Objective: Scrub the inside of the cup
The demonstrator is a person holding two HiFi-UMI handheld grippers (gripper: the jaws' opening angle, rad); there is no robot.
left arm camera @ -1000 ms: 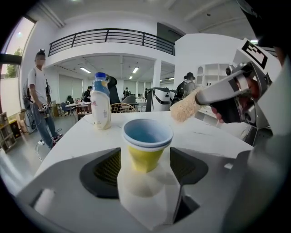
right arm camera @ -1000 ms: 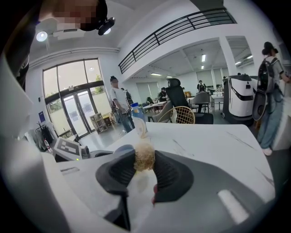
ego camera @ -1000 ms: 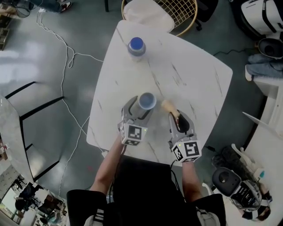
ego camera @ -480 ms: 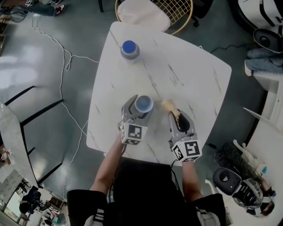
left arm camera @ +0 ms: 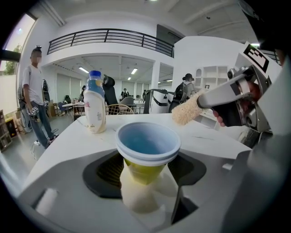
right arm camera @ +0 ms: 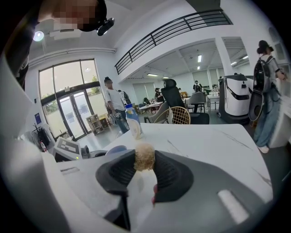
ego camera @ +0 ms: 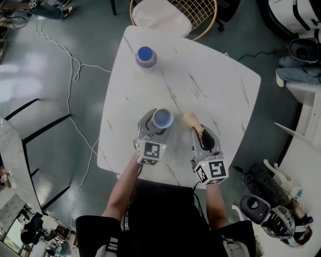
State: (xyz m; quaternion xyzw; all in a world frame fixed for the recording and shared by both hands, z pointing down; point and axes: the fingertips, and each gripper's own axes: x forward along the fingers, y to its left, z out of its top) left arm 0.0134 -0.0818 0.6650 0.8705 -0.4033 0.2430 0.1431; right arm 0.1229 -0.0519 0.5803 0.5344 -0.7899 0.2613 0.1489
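A white cable [ego camera: 71, 51] trails over the grey floor at the 9 o'clock side of the white marble table [ego camera: 215, 83]. A bottle with a blue cap [ego camera: 145, 56] stands upright near the table's far-left corner, at about 11 o'clock from the cup [ego camera: 163, 119] and well apart from it. The cup, blue inside with a pale rim and a yellow body, stands upright near the table's 6 o'clock edge, between the jaws of the left gripper [ego camera: 157, 126]. Those jaws stand wide and are closing. In the left gripper view a narrow gap shows on each side of the cup's body, so the pads are not pressing on it. Just beside the cup, at its 3 o'clock, is the tan bristly head of a brush [ego camera: 191, 120], outside the cup and apart from its rim. The right gripper [ego camera: 202, 136] is clamped narrowly on the brush, with the head sticking out past its jaws toward 11 o'clock. A wire chair with a pale cushion [ego camera: 173, 15] stands at the table's 12 o'clock edge.
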